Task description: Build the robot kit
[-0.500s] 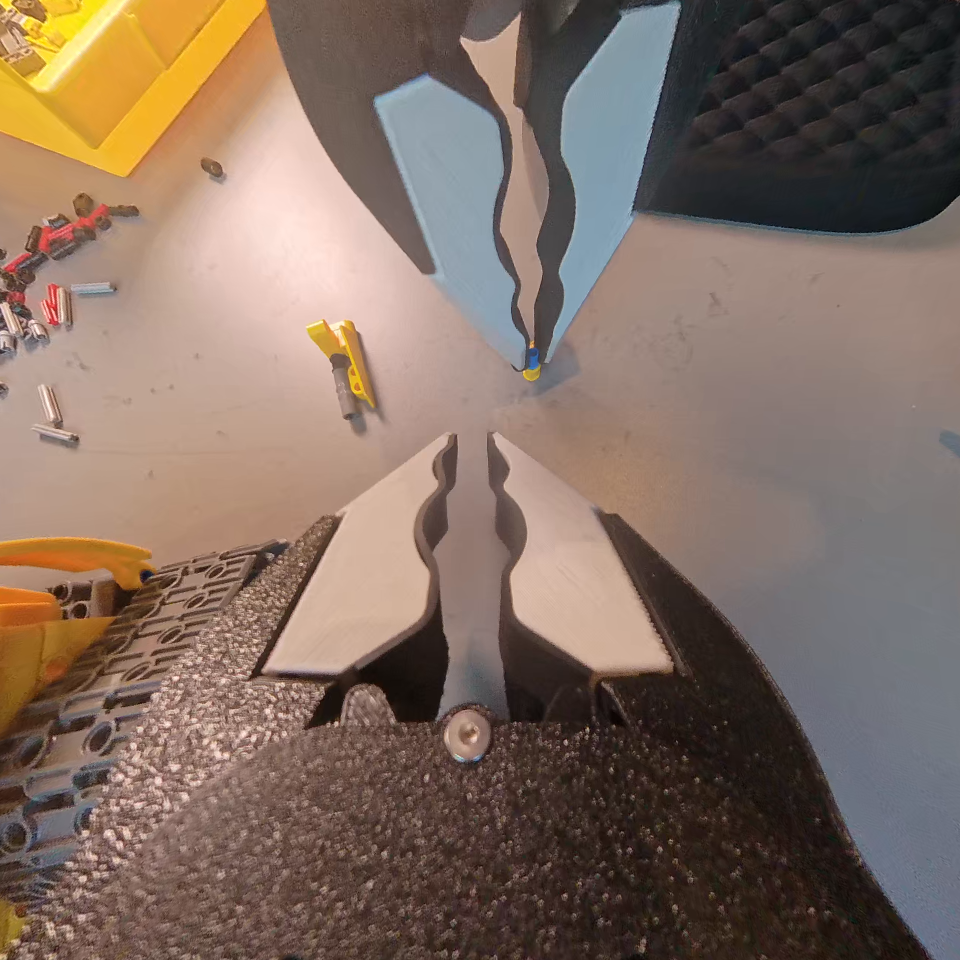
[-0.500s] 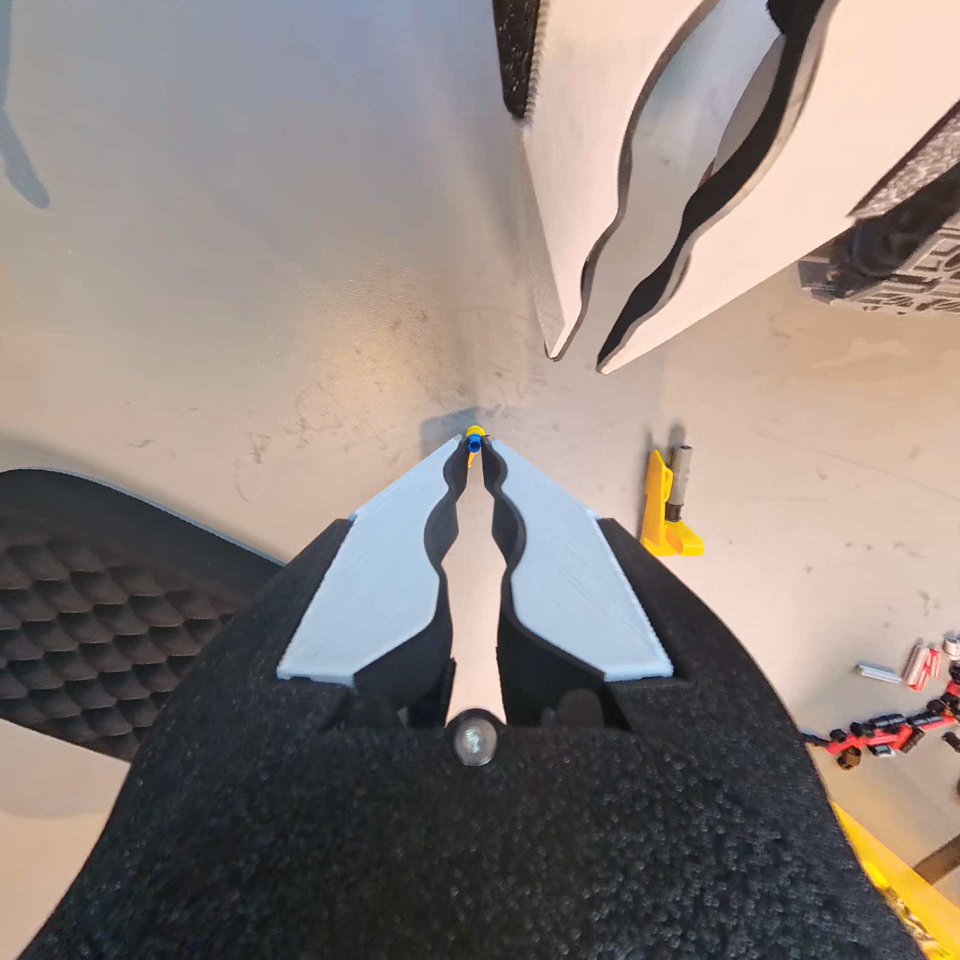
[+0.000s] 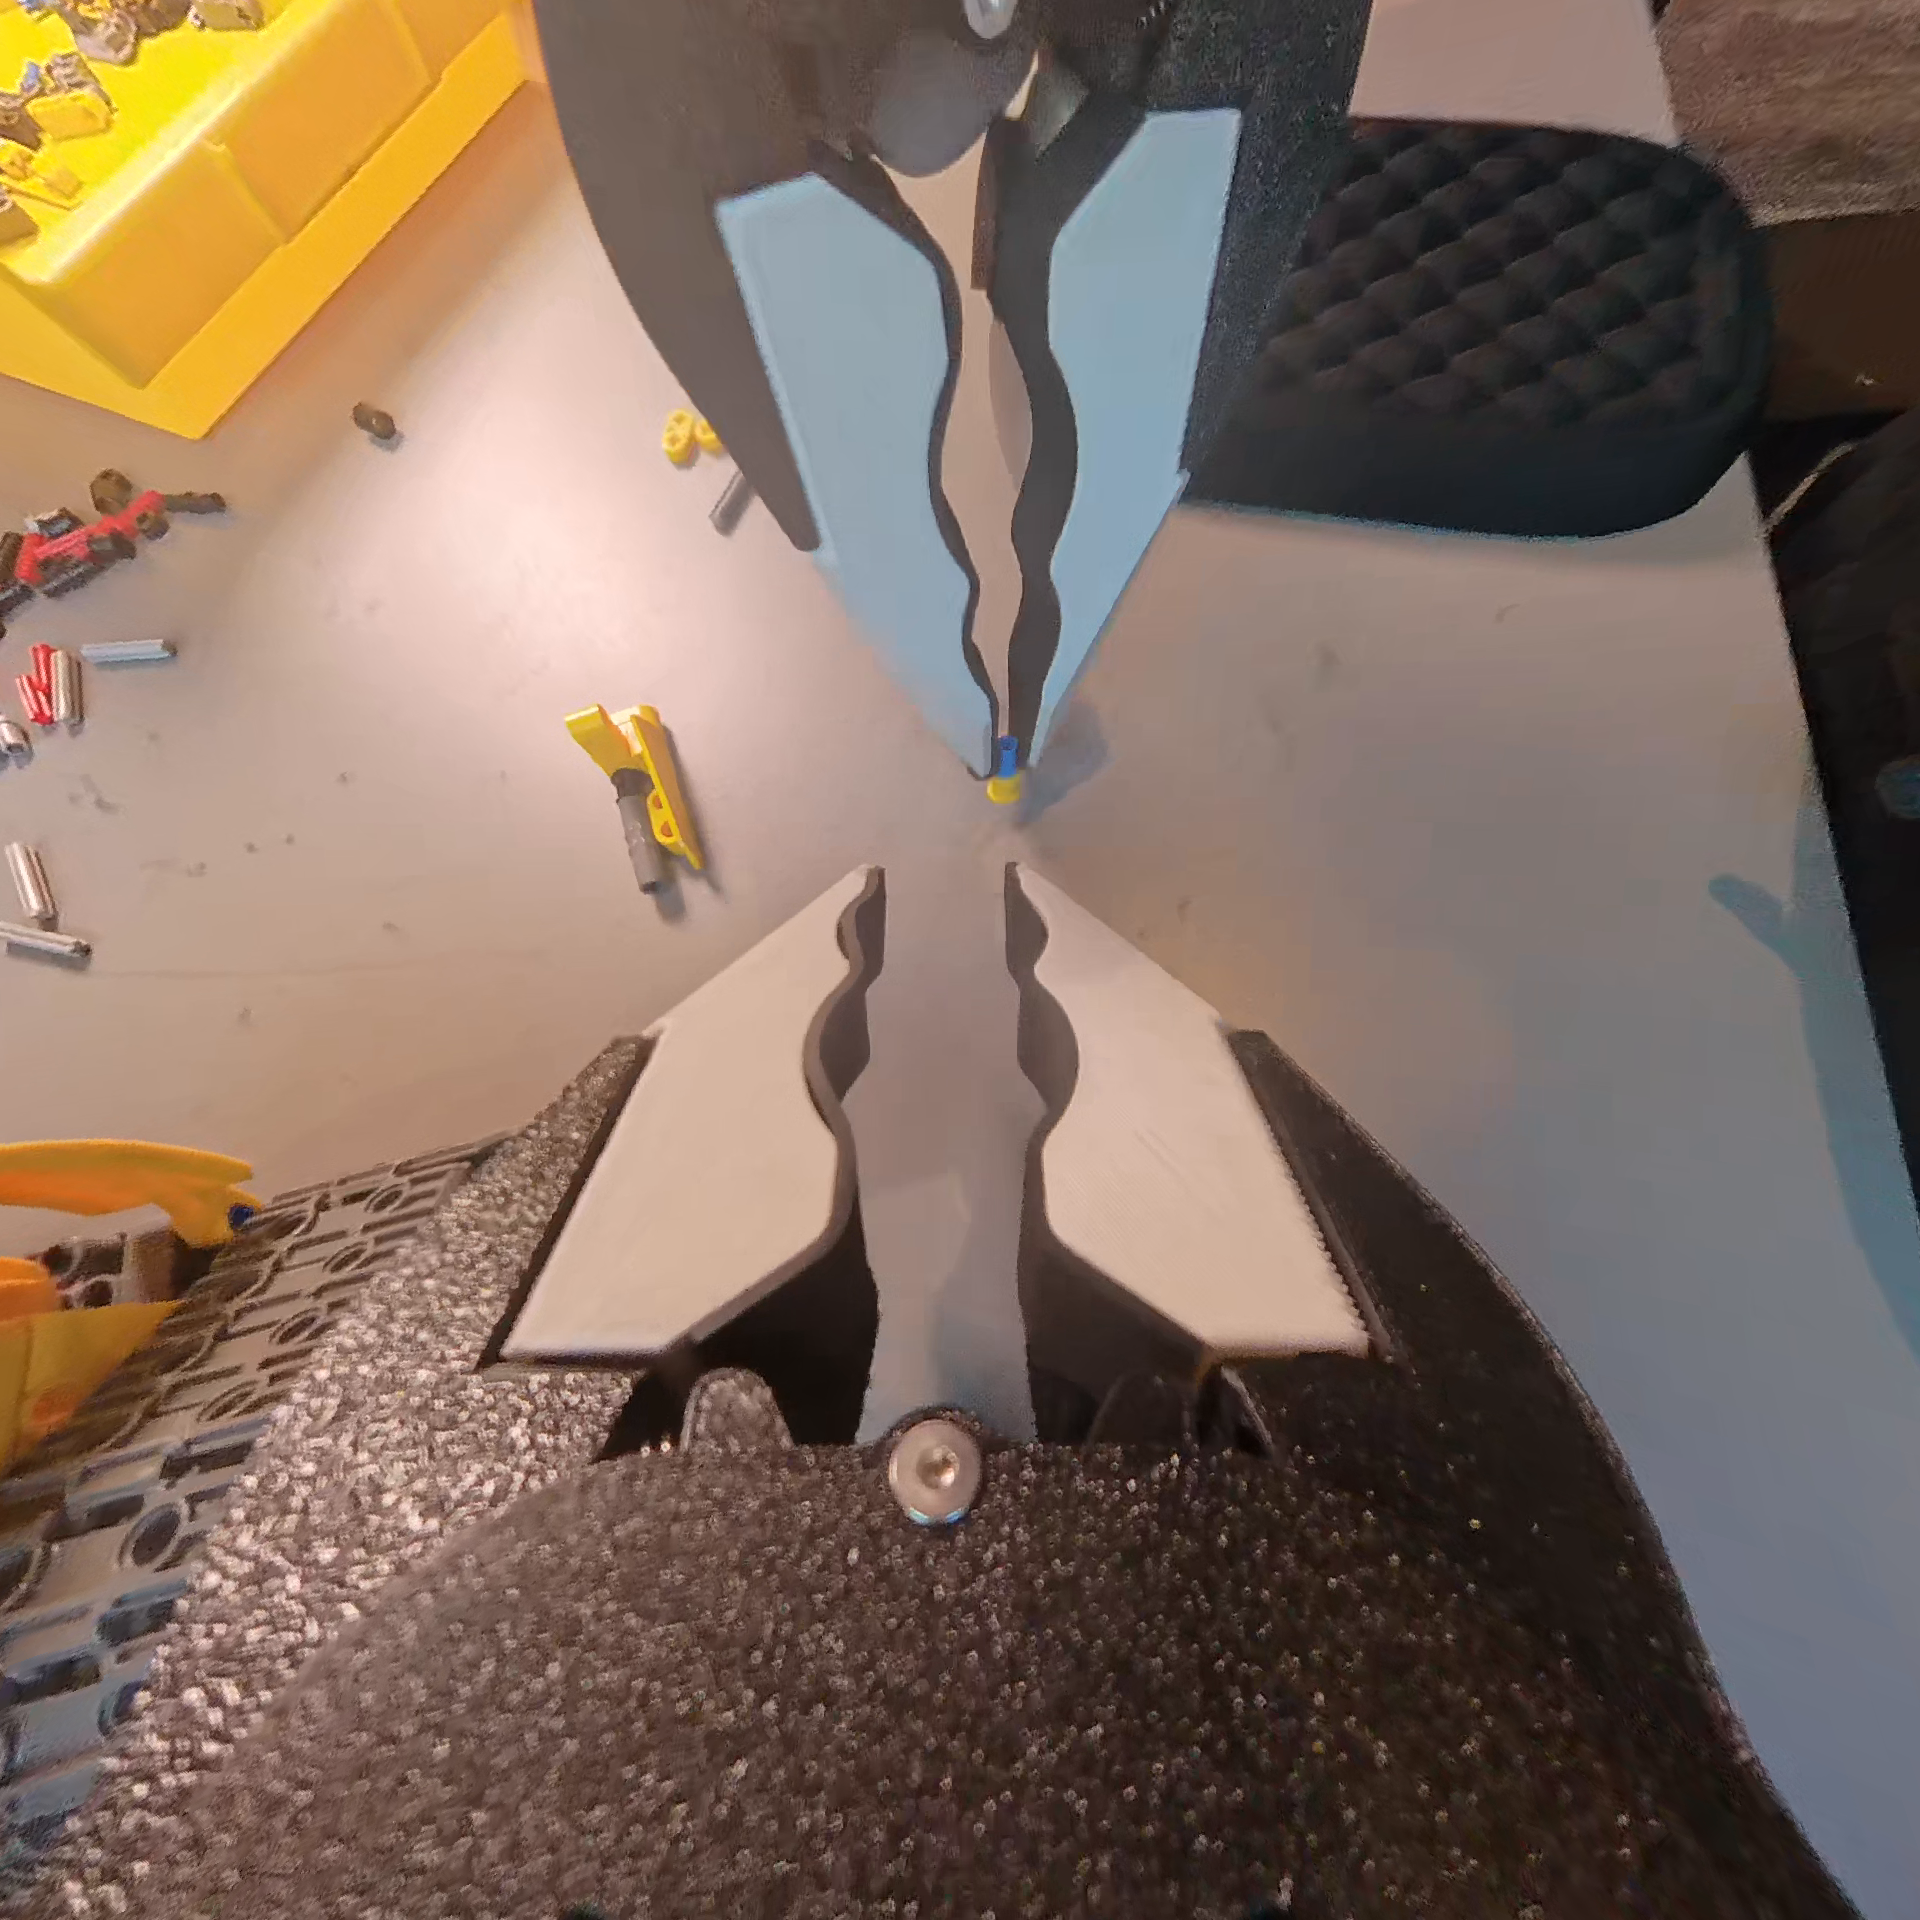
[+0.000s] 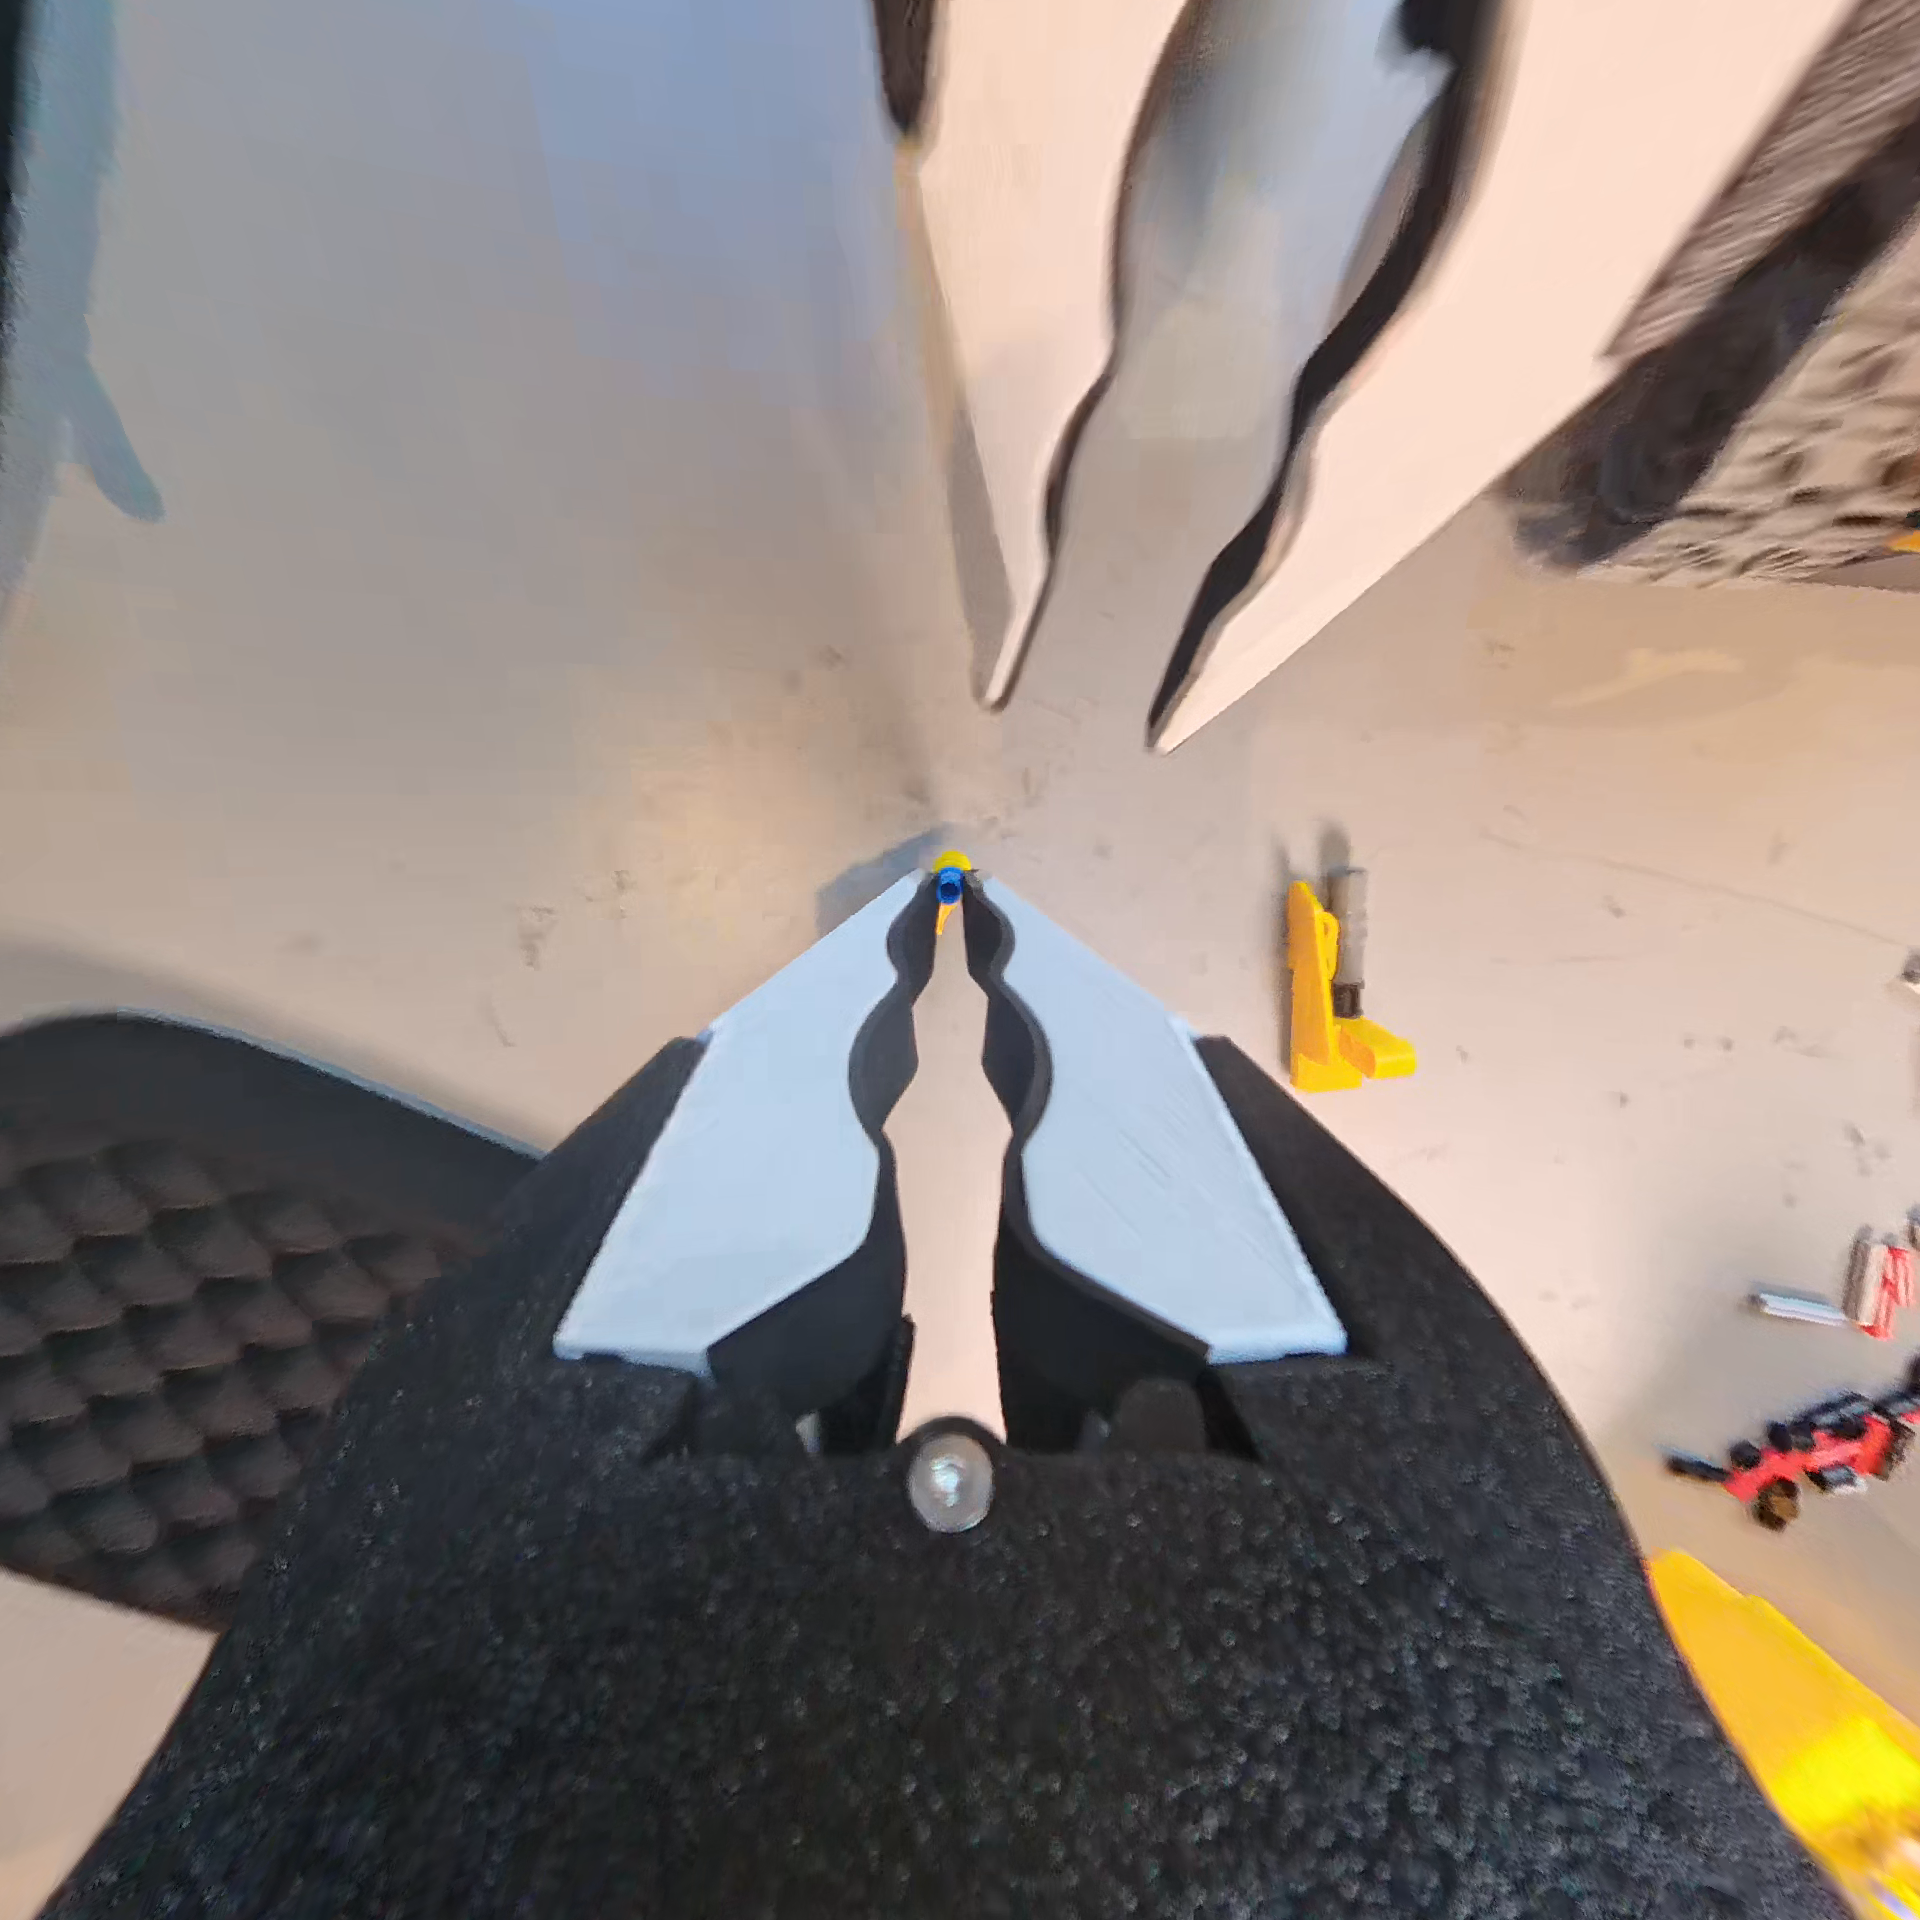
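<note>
Slippage is the risk: right tool (image 4: pixel 951 883) pinches a tiny blue-and-yellow peg (image 4: pixel 950 881) by its very tips, above the counter (image 4: pixel 520 623); left tool (image 3: pixel 943 883), spread, faces it closely and could knock it loose.

The right tongs (image 4: pixel 950 883) pinch a small blue and yellow pin (image 4: pixel 949 885) at their very tips, low over the pale desk (image 4: pixel 520 675). Facing them from above, the left tongs (image 4: pixel 1075 717) stand parted, blurred, holding nothing. A yellow bracket with a grey pin (image 4: pixel 1335 992) lies to the right. Farther right lie a red and black assembly (image 4: pixel 1813 1455) and loose pins (image 4: pixel 1860 1283). A black quilted pad (image 4: pixel 156 1299) sits at the left.
</note>
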A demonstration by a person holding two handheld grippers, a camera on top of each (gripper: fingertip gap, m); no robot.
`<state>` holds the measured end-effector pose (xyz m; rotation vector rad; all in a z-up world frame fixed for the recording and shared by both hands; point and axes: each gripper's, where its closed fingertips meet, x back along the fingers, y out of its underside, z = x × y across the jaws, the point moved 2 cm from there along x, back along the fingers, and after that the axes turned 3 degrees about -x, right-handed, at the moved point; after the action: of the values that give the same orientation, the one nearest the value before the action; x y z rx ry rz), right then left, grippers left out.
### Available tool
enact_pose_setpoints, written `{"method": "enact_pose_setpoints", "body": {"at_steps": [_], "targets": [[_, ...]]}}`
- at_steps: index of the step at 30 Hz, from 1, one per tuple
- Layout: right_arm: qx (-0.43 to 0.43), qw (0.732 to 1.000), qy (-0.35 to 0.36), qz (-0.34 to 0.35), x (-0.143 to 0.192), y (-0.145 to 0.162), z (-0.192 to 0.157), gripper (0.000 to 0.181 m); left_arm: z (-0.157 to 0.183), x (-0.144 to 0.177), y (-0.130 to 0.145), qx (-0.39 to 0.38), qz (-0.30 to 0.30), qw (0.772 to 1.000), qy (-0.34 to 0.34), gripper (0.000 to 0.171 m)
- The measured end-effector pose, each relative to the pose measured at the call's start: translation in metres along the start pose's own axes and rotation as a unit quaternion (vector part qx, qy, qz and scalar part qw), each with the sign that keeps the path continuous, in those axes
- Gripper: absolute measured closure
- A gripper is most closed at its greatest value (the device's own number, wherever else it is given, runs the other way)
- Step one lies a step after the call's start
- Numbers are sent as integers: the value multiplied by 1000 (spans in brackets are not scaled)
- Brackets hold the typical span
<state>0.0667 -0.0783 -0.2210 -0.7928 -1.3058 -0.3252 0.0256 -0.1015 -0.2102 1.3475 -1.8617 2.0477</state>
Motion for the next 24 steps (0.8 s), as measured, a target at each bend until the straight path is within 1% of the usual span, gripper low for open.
{"method": "enact_pose_setpoints", "body": {"at_steps": [2,3,7,9,10,12,13,15,19,22,24], "targets": [[-30,995,-14,97,16,-22,-5,177,6,3,-8,12,23,999,24,147],[-31,991,-18,129,25,-31,-8,177,10,5,-13,20,39,998,41,146],[-20,984,1,180,41,-45,-11,177,24,13,-25,20,86,991,102,151],[-10,981,16,192,45,-47,-9,177,30,17,-29,19,101,987,127,152],[-9,979,15,203,48,-48,-10,177,30,19,-31,24,111,985,132,153],[-14,972,2,234,53,-52,-11,177,29,24,-36,43,134,979,147,160],[-15,969,6,246,55,-53,-10,177,27,25,-37,52,142,977,148,164],[-14,963,19,267,59,-55,-7,177,23,29,-40,70,158,973,152,165],[-26,948,36,315,71,-58,0,177,15,36,-48,110,200,960,161,163],[-35,937,33,345,76,-61,2,177,15,37,-51,126,210,953,175,161],[-34,938,32,344,74,-61,2,177,17,37,-51,125,210,953,177,165]]}}
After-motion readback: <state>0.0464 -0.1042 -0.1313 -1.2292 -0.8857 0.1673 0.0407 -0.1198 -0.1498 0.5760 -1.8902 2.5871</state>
